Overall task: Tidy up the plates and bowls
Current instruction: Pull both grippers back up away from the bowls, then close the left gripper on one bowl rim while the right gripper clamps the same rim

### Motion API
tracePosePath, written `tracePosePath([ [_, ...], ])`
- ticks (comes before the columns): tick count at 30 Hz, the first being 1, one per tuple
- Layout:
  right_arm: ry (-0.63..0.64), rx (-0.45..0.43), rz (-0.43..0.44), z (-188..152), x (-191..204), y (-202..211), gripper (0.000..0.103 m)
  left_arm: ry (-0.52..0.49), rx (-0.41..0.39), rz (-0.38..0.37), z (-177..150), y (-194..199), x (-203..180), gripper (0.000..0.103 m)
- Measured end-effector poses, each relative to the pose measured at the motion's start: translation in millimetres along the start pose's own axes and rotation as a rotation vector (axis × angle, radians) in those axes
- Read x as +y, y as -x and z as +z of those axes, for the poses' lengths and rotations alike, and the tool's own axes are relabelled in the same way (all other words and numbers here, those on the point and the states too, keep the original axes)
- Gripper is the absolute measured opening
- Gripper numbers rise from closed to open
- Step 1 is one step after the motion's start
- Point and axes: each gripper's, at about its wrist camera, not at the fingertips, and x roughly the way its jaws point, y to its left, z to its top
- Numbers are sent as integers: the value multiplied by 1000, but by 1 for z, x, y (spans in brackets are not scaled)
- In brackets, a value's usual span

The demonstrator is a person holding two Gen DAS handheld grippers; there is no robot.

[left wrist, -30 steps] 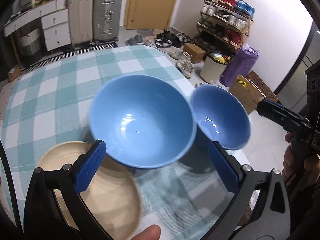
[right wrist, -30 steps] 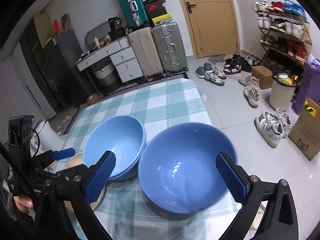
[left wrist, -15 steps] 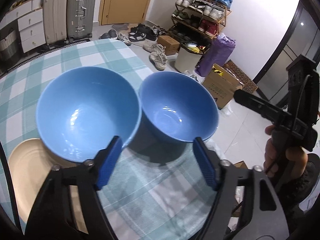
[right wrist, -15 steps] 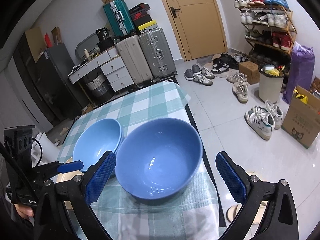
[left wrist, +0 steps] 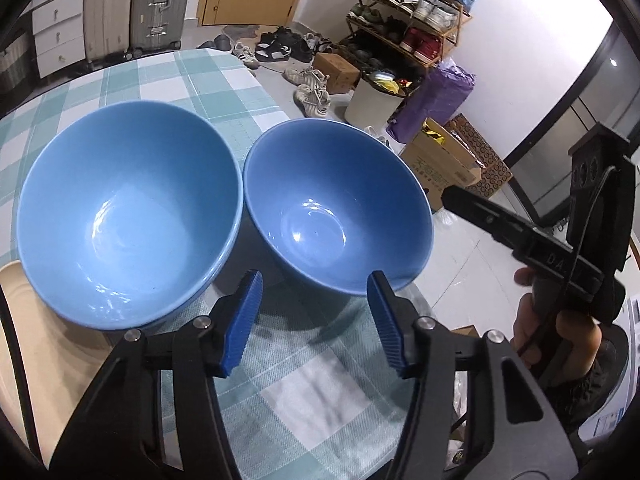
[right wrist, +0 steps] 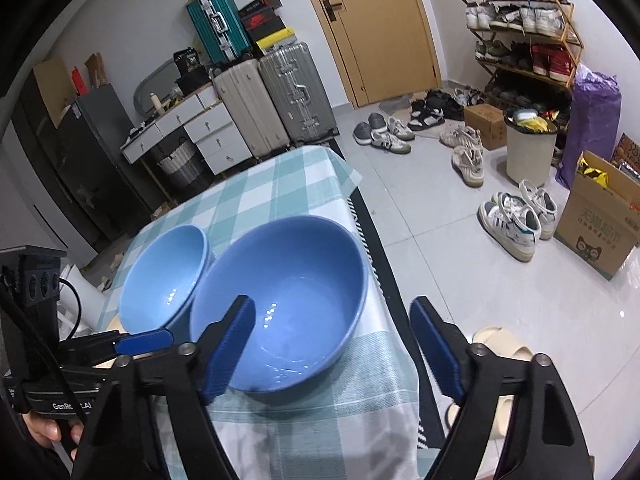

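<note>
Two blue bowls stand side by side on the checked tablecloth [left wrist: 304, 392]. The left bowl [left wrist: 124, 208] rests on a beige plate [left wrist: 44, 344]; it also shows in the right wrist view [right wrist: 164, 276]. The right bowl [left wrist: 336, 208] stands near the table's right edge and shows in the right wrist view [right wrist: 284, 304]. My left gripper [left wrist: 314, 320] is open and empty, just in front of the right bowl's near rim. My right gripper [right wrist: 332, 344] is open and empty, with its left finger [right wrist: 228, 348] over that bowl's near rim.
The table edge drops off just right of the right bowl. On the floor beyond are shoes [right wrist: 516, 220], a white bin [right wrist: 528, 148], a cardboard box [right wrist: 600, 220], a shoe rack [right wrist: 524, 32], suitcases [right wrist: 272, 96] and white drawers [right wrist: 192, 128].
My left gripper has swung right, from the left bowl to the right bowl, and its jaws have narrowed. My right gripper has pulled back and its jaws have narrowed too.
</note>
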Motion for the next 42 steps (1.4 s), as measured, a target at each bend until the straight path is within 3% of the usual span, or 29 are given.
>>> tracePosePath([
  [5, -10, 29, -11, 1, -7, -16, 71, 3, 10, 19, 3, -12, -1, 52],
  [10, 12, 53, -13, 2, -5, -32, 53, 5, 14, 26, 7, -21, 0, 52],
  [16, 24, 61, -19, 3, -3, -43, 43, 7, 15, 24, 8, -26, -1, 52],
  [22, 43, 61, -42, 6, -2, -51, 22, -20, 23, 41, 12, -36, -2, 39],
  [28, 52, 54, -57, 4, -5, -53, 18, -23, 15, 44, 12, -39, -1, 32],
  [42, 104, 23, -110, -3, 7, -37, 18, -63, -18, 51, 10, -27, -3, 32],
])
